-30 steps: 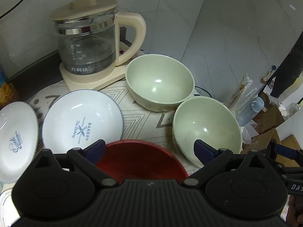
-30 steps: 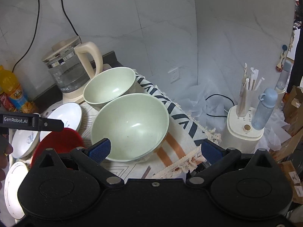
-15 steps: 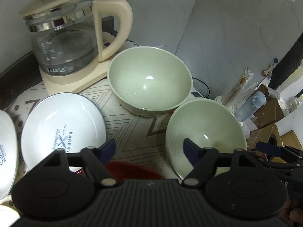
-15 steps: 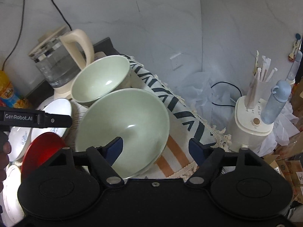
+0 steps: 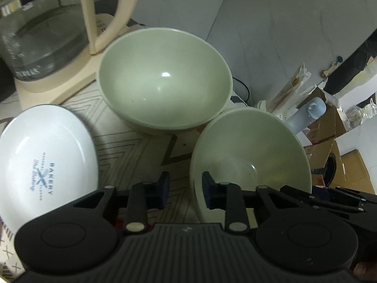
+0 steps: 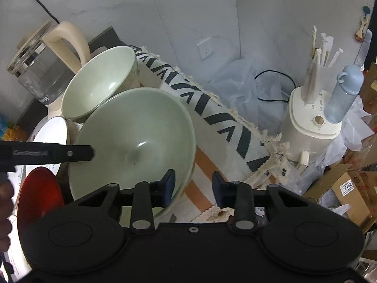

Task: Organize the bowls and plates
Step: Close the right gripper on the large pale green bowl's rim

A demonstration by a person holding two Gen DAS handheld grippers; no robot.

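Note:
A pale green bowl sits nearest on the patterned cloth. A second green bowl stands behind it by the kettle. My left gripper straddles the near bowl's left rim. Its jaws are closing, one pad inside the bowl and a gap still showing outside. My right gripper straddles the same bowl's right rim, jaws closing, pads not pressing. A white printed plate lies to the left. A red bowl sits at the near left.
A glass kettle on its cream base stands at the back left. Off the table's right edge are a cream chopstick holder, a blue bottle and cardboard boxes. The cloth's fringe hangs there.
Both grippers have come down and forward onto the near green bowl, and their jaws have narrowed from wide open around its rim. The red bowl has slipped under the left gripper's body.

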